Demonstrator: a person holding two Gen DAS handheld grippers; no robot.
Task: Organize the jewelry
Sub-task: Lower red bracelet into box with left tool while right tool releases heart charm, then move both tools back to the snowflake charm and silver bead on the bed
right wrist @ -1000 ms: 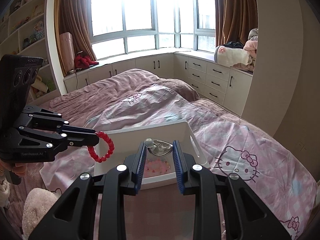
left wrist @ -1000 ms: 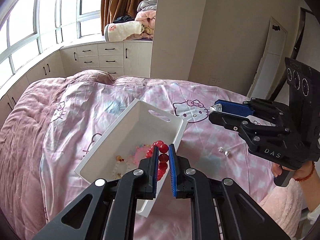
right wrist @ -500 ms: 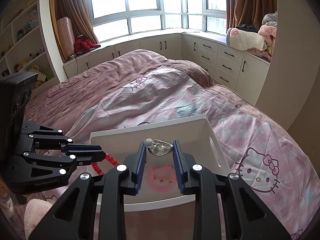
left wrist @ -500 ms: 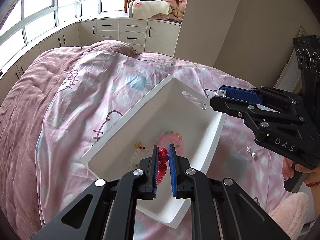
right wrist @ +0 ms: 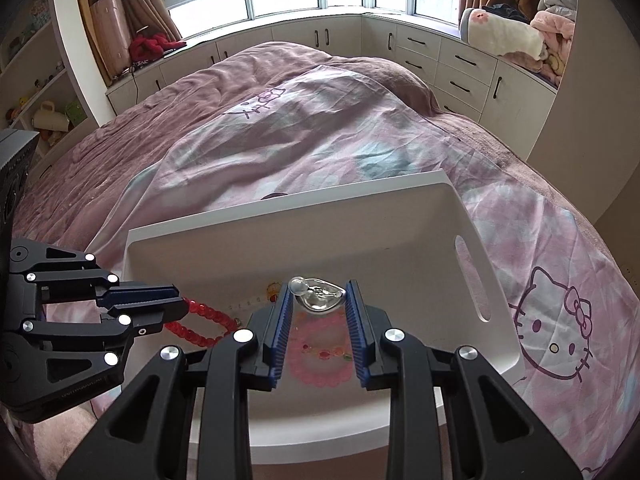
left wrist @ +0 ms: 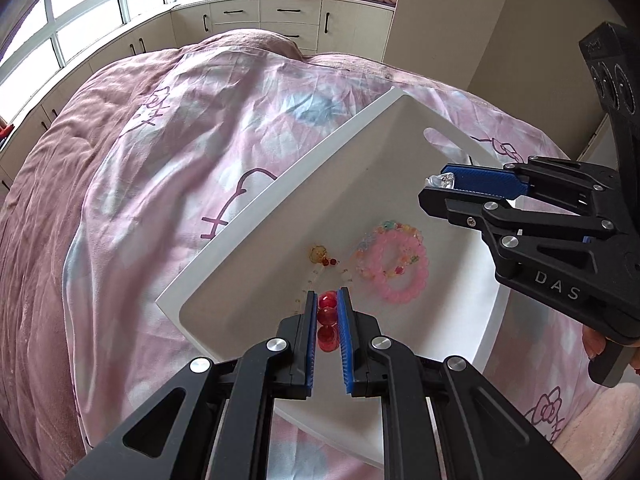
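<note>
A white tray (left wrist: 280,184) (right wrist: 280,208) lies on the bed with a pink bead bracelet (left wrist: 400,276) (right wrist: 320,364) and a small yellow charm (left wrist: 318,254) (right wrist: 273,289) on its floor. My left gripper (left wrist: 327,300) (right wrist: 180,306) is shut on a red bead bracelet (left wrist: 327,312) (right wrist: 204,320), which hangs low inside the tray's near-left part. My right gripper (right wrist: 319,296) (left wrist: 436,188) is over the tray, shut on a clear, silvery heart-shaped piece (right wrist: 320,296) (left wrist: 440,180). I cannot tell whether the red bracelet touches the tray floor.
The tray rests on a pink Hello Kitty quilt (left wrist: 200,140) (right wrist: 360,128). White cupboards (right wrist: 440,60) run under the windows, with folded blankets (right wrist: 508,36) on top. A person's hand (left wrist: 596,344) holds the right gripper's handle. A fluffy pink fabric (left wrist: 600,432) lies near the tray.
Both grippers have come down and forward over the tray. The red bracelet now hangs inside it and the clear piece is over its middle. Both grips are unchanged.
</note>
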